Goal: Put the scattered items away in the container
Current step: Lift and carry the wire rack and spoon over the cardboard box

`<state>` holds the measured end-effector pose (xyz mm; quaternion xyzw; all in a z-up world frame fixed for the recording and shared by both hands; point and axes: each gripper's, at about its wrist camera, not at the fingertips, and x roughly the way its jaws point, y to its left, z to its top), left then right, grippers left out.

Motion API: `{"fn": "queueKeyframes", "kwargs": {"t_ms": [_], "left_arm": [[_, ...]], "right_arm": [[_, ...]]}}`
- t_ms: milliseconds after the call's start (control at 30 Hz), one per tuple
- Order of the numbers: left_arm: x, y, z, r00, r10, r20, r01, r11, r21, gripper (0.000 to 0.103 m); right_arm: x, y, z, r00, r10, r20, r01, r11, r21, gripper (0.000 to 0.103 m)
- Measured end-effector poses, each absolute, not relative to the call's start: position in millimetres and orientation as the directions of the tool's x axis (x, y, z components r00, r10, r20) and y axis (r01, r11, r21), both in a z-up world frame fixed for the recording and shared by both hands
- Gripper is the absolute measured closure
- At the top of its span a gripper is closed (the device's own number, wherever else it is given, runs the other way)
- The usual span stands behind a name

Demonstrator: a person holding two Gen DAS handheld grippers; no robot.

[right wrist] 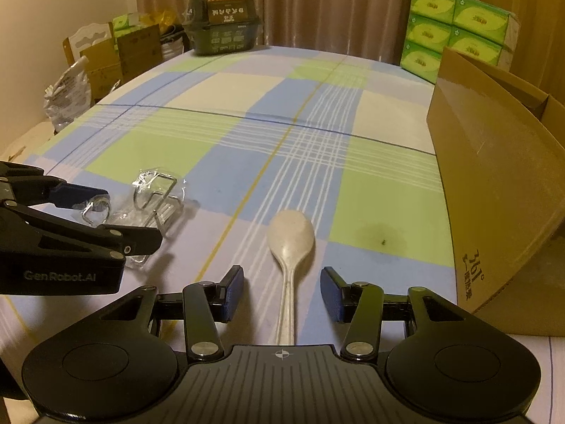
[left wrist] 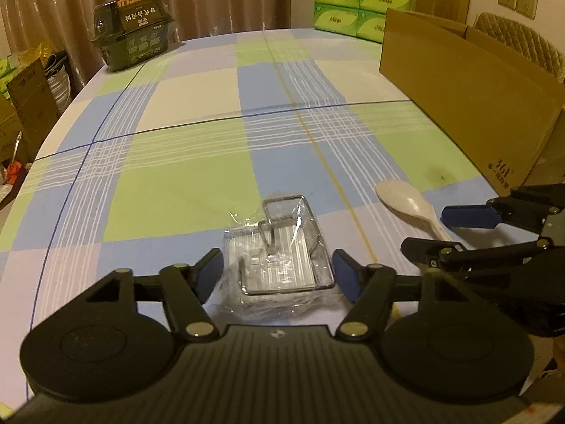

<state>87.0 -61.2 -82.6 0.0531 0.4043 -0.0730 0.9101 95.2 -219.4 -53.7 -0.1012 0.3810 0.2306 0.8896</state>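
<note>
1. My left gripper (left wrist: 279, 277) hangs low over the table (left wrist: 197, 176), its jaws spread to either side of a wire rack wrapped in clear plastic (left wrist: 279, 261). The blue pads sit just beside the wrapping, and I cannot tell for certain whether they touch it; I see no squeeze on it.
2. The wrapped rack lies flat on the checked tablecloth, near the table's close edge, its plastic crinkled around the metal frame.
3. My right gripper (right wrist: 281, 293) is open too, and the handle of a white spoon (right wrist: 291, 247) runs up between its pads with a clear gap on both sides. Nothing is gripped.
4. The spoon rests on the cloth with its bowl pointing away from me, toward the middle of the table.
5. In the right wrist view the rack is to the left of the spoon, with the left gripper's fingers around it.
6. The cardboard box (right wrist: 494, 183) stands on the table's right side, near the spoon and farther from the rack. Its flaps are open at the top.
7. At the far end of the table sits a dark packaged container (left wrist: 136, 31), and stacked green tissue boxes (right wrist: 455, 31) are behind the cardboard box.
</note>
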Motion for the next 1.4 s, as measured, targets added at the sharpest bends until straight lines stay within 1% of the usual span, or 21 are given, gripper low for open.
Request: {"fn": "queueKeyframes", "kwargs": {"t_ms": [100, 133, 267, 333, 367, 433, 600, 700, 733, 767, 833, 900, 933, 967, 1000, 1033, 1233, 1400], "left_arm": [[86, -64, -83, 0.659, -0.072, -0.749, 0.165, 0.985, 0.05, 0.044], [86, -64, -82, 0.657, -0.071, -0.75, 0.162, 0.986, 0.049, 0.048], [82, -64, -81, 0.654, -0.056, -0.754, 0.151, 0.987, 0.057, 0.048], [81, -63, -80, 0.649, -0.045, -0.759, 0.134, 0.989, 0.056, 0.046], [80, -62, -79, 0.65, -0.035, -0.759, 0.125, 0.99, 0.062, 0.04], [77, -61, -78, 0.658, -0.016, -0.753, 0.113, 0.99, 0.078, 0.035], [73, -62, -76, 0.646, -0.01, -0.764, 0.114, 0.99, 0.083, 0.035], [74, -63, -81, 0.629, -0.008, -0.777, 0.127, 0.988, 0.092, 0.038], [75, -63, -83, 0.623, -0.011, -0.782, 0.129, 0.988, 0.088, 0.045], [75, -63, -85, 0.619, -0.016, -0.785, 0.134, 0.987, 0.086, 0.049], [72, -64, -85, 0.625, -0.018, -0.781, 0.142, 0.986, 0.091, 0.051], [71, -64, -85, 0.626, -0.023, -0.779, 0.144, 0.986, 0.087, 0.052], [71, -63, -84, 0.626, -0.029, -0.779, 0.147, 0.986, 0.082, 0.052], [70, -63, -84, 0.626, -0.033, -0.779, 0.15, 0.985, 0.079, 0.052], [70, -63, -83, 0.627, -0.034, -0.779, 0.153, 0.985, 0.08, 0.052], [69, -63, -83, 0.629, -0.036, -0.777, 0.155, 0.985, 0.08, 0.052], [69, -63, -76, 0.645, -0.05, -0.763, 0.162, 0.984, 0.072, 0.053], [68, -65, -65, 0.661, -0.065, -0.748, 0.17, 0.983, 0.064, 0.053]], "right_arm": [[95, -220, -54, 0.604, 0.332, -0.725, -0.486, 0.874, -0.005, 0.057], [95, -220, -54, 0.604, 0.332, -0.725, -0.486, 0.874, -0.005, 0.057], [95, -220, -53, 0.604, 0.333, -0.724, -0.486, 0.874, -0.004, 0.057], [95, -220, -53, 0.604, 0.333, -0.724, -0.485, 0.875, -0.002, 0.057], [95, -220, -54, 0.604, 0.333, -0.724, -0.484, 0.875, -0.001, 0.057], [94, -220, -53, 0.605, 0.333, -0.724, -0.484, 0.875, -0.002, 0.057], [94, -220, -54, 0.605, 0.333, -0.723, -0.484, 0.875, -0.002, 0.057], [94, -219, -54, 0.605, 0.333, -0.724, -0.484, 0.875, -0.002, 0.057], [94, -219, -54, 0.605, 0.333, -0.723, -0.485, 0.875, -0.002, 0.057], [94, -219, -53, 0.605, 0.333, -0.723, -0.485, 0.875, -0.003, 0.057], [95, -220, -53, 0.604, 0.333, -0.724, -0.483, 0.875, -0.001, 0.057], [94, -219, -53, 0.604, 0.335, -0.723, -0.484, 0.875, 0.0, 0.064], [94, -218, -52, 0.603, 0.338, -0.723, -0.487, 0.873, 0.002, 0.07], [94, -218, -52, 0.602, 0.34, -0.723, -0.489, 0.872, 0.002, 0.08], [94, -217, -52, 0.602, 0.34, -0.723, -0.492, 0.871, 0.001, 0.085], [94, -217, -52, 0.603, 0.338, -0.723, -0.489, 0.872, -0.001, 0.1], [92, -221, -44, 0.617, 0.336, -0.712, -0.474, 0.881, 0.004, 0.1], [87, -225, -23, 0.657, 0.338, -0.674, -0.465, 0.885, -0.009, 0.1]]}}
